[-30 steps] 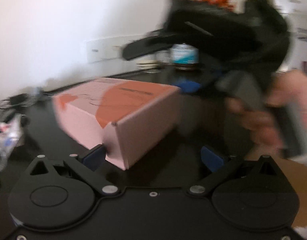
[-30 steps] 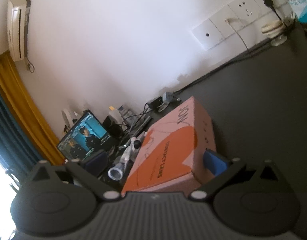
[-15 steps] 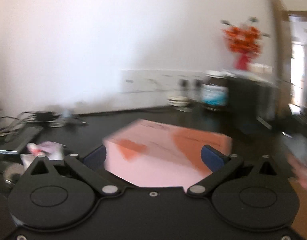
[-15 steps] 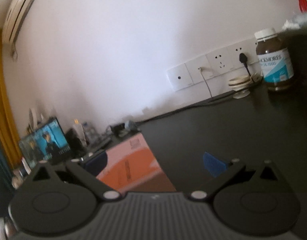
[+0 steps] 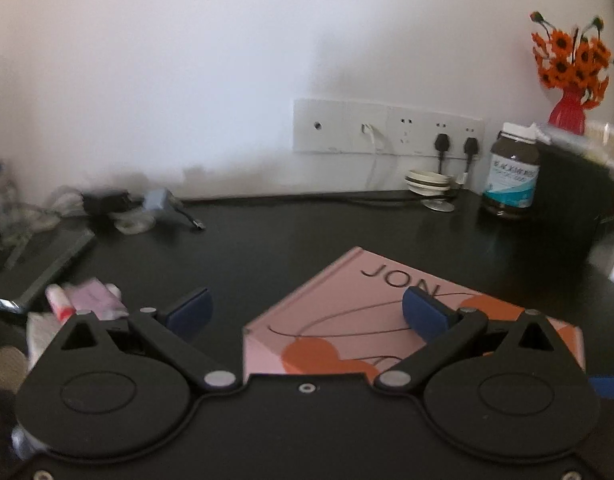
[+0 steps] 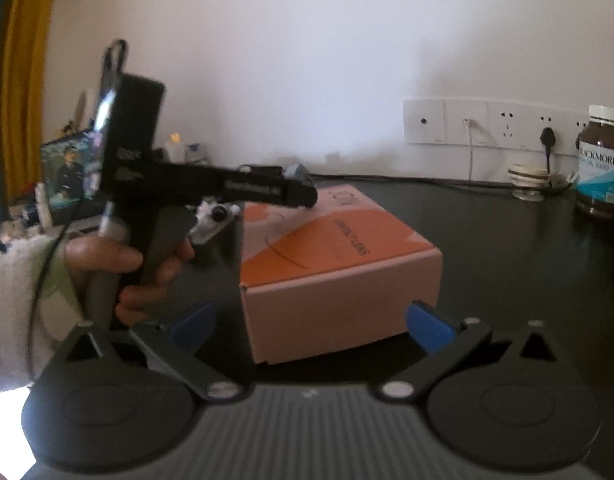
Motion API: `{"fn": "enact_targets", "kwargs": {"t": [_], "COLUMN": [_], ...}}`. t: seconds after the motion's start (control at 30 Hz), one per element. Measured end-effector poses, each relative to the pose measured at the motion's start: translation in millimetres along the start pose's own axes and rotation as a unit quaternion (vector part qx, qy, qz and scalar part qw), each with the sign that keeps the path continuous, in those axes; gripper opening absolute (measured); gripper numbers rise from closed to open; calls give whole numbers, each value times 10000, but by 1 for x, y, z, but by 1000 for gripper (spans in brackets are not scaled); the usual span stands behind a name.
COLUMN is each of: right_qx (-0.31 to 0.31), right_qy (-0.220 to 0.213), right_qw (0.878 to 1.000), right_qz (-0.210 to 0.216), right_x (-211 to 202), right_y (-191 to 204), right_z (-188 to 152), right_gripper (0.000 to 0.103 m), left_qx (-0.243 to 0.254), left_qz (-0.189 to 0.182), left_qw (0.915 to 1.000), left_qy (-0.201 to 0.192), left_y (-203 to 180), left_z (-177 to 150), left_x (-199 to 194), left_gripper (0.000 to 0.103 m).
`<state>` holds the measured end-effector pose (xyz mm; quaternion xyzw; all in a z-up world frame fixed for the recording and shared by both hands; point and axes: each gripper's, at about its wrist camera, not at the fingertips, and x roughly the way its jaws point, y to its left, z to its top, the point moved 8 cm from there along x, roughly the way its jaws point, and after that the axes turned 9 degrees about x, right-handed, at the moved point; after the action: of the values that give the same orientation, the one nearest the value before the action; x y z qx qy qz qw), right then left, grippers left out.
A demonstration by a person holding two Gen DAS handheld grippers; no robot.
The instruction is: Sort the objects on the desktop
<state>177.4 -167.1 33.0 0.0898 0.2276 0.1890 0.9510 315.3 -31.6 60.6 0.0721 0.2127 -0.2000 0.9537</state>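
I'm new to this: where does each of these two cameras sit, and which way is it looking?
Left wrist view: sits on the left gripper, looking along its open blue fingers, over the pink box toward the wall sockets; only its own fingers show.
Right wrist view: sits on the right gripper, facing the box's side; it shows its own open fingers, plus the person's left hand holding the other gripper.
Shared: box, sockets, brown bottle, black desk.
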Motion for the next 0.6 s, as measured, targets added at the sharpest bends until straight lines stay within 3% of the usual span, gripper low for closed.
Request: {"fn": "enact_targets", "kwargs": {"t": [0.1,0.37,0.6], "right_qx": [-20,-66,558], "right_qy": [-6,-138,-190], "right_qw": [9998,9999,9975], "right_qz": [-212,-58,-402], "right_x": [9,5,-6], "right_y": [-5,-17,-62], "right_z": [1,0,6], "right_gripper": [102,98,98], "left_qx": [-80,-60,297], "left_qz": [-267,-784,-1210], "left_qw": [9996,9969,9922], "left_qy": [46,97,78], "left_y": [2,-8,-33], "left_z": [-5,-11,-15], "left_x": [-2,-6,-24], "left_gripper": [103,103,103]}}
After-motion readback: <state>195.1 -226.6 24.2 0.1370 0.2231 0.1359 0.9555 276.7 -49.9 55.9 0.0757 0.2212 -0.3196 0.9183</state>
